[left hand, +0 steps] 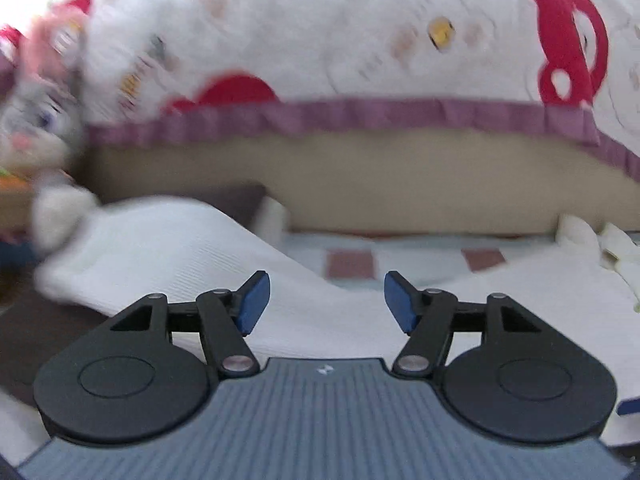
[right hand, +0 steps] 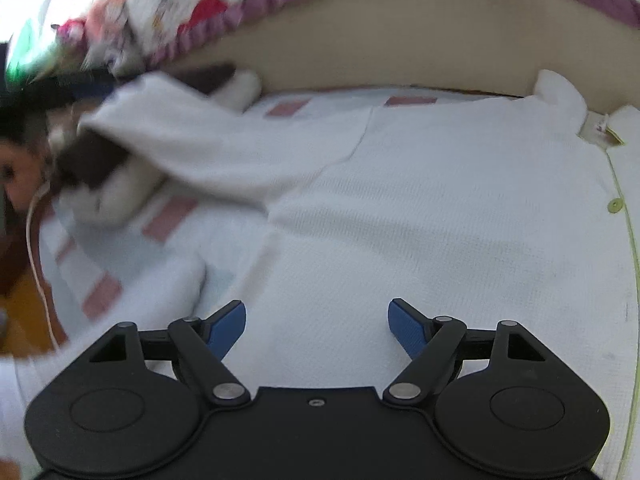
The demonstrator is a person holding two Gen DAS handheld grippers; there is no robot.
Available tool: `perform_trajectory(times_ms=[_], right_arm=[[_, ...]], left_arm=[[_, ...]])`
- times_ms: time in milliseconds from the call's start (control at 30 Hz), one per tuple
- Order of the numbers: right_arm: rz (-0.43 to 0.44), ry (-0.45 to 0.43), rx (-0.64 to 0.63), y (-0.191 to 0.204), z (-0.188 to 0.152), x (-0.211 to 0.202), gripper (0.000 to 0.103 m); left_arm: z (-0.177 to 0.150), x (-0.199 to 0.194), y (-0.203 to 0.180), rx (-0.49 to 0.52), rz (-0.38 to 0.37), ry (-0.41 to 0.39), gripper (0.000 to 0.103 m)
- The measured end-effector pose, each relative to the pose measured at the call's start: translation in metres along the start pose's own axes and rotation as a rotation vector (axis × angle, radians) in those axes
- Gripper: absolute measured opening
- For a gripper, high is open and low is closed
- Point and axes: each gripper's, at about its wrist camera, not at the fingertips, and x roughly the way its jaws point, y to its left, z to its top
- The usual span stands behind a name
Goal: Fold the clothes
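Both grippers, left gripper and right gripper, tilt downward over the white shirt, jaws wide, empty.

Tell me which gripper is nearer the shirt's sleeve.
Left, most likely. The left gripper hovers open right beside the sleeve. The right gripper is open over the shirt body, the sleeve farther off.

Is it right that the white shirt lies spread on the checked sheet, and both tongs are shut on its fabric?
Not quite. The white shirt does lie spread on the checked sheet, but both tongs stand open above it: the left tongs in the left wrist view, the right tongs in the right wrist view. Neither grips fabric.
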Motion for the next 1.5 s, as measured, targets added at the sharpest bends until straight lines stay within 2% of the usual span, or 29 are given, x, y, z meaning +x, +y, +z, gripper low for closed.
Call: perform_trajectory(times_ms=[100,167,300,433,533,667,767,833,933,1033,1167,1200,1267,1333,1367,1433,1500], right_arm=[[-0.018,-0.019,0.018,-0.002,0.013,0.003,0.082],[-0.025,-0.026,0.011,-0.003,0.017,0.001,0.082],[-0.043,-0.038,-0.036,-0.005,0.02,-0.009,0.082],[-0.102,-0.038,-0.117,-0.016,0.02,-0.031,0.082],[-0.144,-0.035,-0.177,-0.032,0.022,-0.058,0.082],[-0.214,-0.059,-0.253,-0.063,0.023,-0.114,0.082],[-0.298,-0.145,-0.224,-0.098,0.021,-0.16,0.082],[-0.359,-0.223,-0.135,-0.125,0.02,-0.194,0.082],[-0.381,-0.304,-0.026,-0.16,0.018,-0.239,0.082],[-0.421,-0.324,0.052,-0.196,0.011,-0.271,0.083],[-0.509,-0.356,0.272,-0.267,-0.021,-0.298,0.083],[-0.56,-0.353,0.338,-0.287,-0.03,-0.303,0.08],[-0.767,-0.344,0.423,-0.317,-0.042,-0.312,0.08],[-0.881,-0.368,0.539,-0.347,-0.055,-0.329,0.08],[-0.871,-0.404,0.62,-0.363,-0.064,-0.341,0.08],[-0.756,-0.486,0.806,-0.392,-0.089,-0.36,0.08],[-0.669,-0.529,0.991,-0.417,-0.115,-0.373,0.078]], left_arm=[[-0.014,0.047,-0.011,0.002,0.018,0.111,0.063],[-0.028,0.073,-0.014,0.023,0.086,0.195,0.062],[-0.044,0.095,-0.016,0.069,0.11,0.301,0.063],[-0.051,0.093,-0.021,0.107,0.125,0.288,0.065],[-0.044,0.09,-0.027,0.101,0.136,0.311,0.065],[-0.022,0.065,-0.052,0.125,0.059,0.267,0.065],[-0.002,0.042,-0.088,0.169,-0.012,0.221,0.065],[0.014,0.029,-0.119,0.189,-0.071,0.218,0.065],[0.037,0.016,-0.17,0.214,-0.186,0.243,0.065],[0.06,0.008,-0.229,0.279,-0.286,0.317,0.065],[0.093,-0.004,-0.306,0.42,-0.342,0.403,0.065],[0.103,-0.008,-0.327,0.462,-0.344,0.417,0.065],[0.116,-0.016,-0.363,0.542,-0.337,0.435,0.066],[0.121,-0.024,-0.399,0.642,-0.312,0.431,0.066],[0.12,-0.029,-0.417,0.691,-0.301,0.423,0.067],[0.112,-0.036,-0.452,0.786,-0.308,0.399,0.067],[0.094,-0.04,-0.484,0.869,-0.338,0.366,0.067]])
